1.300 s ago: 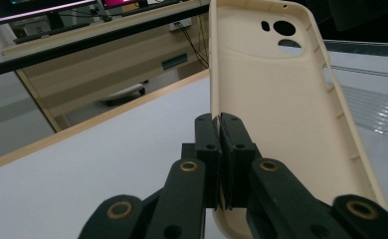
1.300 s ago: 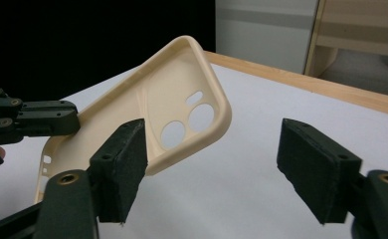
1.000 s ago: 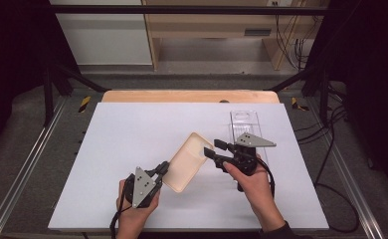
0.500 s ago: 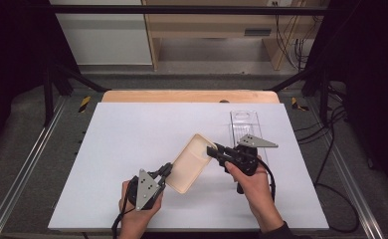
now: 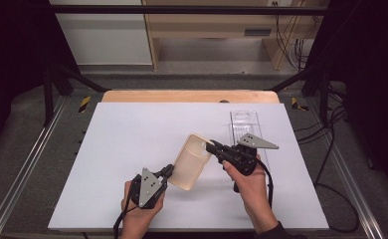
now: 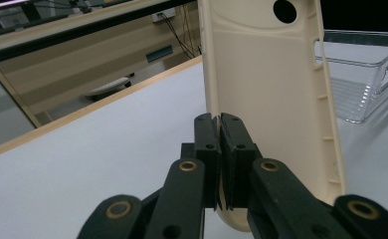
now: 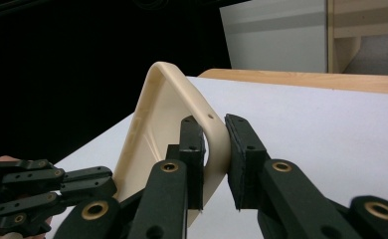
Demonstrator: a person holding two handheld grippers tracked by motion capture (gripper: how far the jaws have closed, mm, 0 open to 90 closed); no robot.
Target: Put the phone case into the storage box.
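White tabletop point(image 5: 132, 149) runs under everything, with a wooden edge and dark frame rails beyond it. On my left, the left gripper point(image 5: 166, 172) is clenched on the near edge of the cream phone case point(image 5: 189, 162); in the left gripper view its jaws pinch only the thin rim wall near a corner, so I judge that hold shallow. The case hangs tilted above the table between my two tools. To the right, the right gripper point(image 5: 215, 145) straddles the far corner of the case near the camera cut-out; in the right gripper view one jaw sits against the inside and the other stands just off the outer wall, so I read it as not yet fully closed. If I pull or twist now, the soft rim could slip from the left pinch and drop. Farther right lies a clear plastic tray point(image 5: 246, 124), which a swing of my right hand could knock.
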